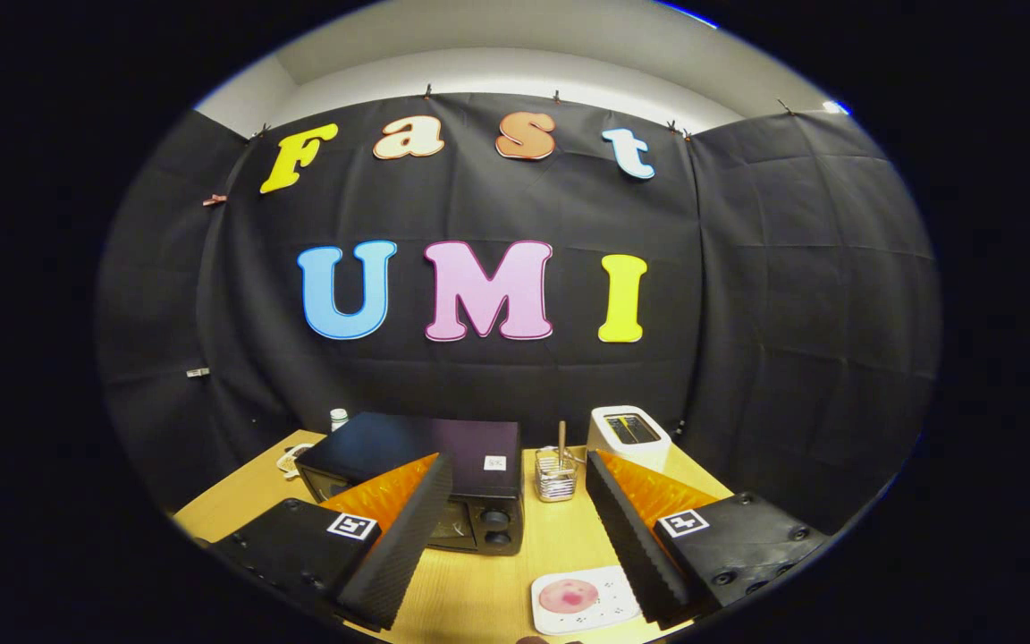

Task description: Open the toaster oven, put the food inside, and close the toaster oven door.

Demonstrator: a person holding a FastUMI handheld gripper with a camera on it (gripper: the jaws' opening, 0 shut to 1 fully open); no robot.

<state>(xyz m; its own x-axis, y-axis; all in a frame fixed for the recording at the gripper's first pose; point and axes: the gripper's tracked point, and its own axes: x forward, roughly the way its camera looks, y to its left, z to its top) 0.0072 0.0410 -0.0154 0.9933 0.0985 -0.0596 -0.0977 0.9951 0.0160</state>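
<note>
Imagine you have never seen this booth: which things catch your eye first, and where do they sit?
The open tongs stand out first, their two black fingers spread wide over the wooden table. Beyond the left finger sits the black toaster oven, door shut. Near the right finger lies a white plate with a pink piece of food; a white toaster stands further back.

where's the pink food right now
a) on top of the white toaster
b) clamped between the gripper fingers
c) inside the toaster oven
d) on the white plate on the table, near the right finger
d: the pink food lies on the white plate on the table, beside the right finger of the open gripper, while the toaster oven stands shut beyond the left finger.
</note>
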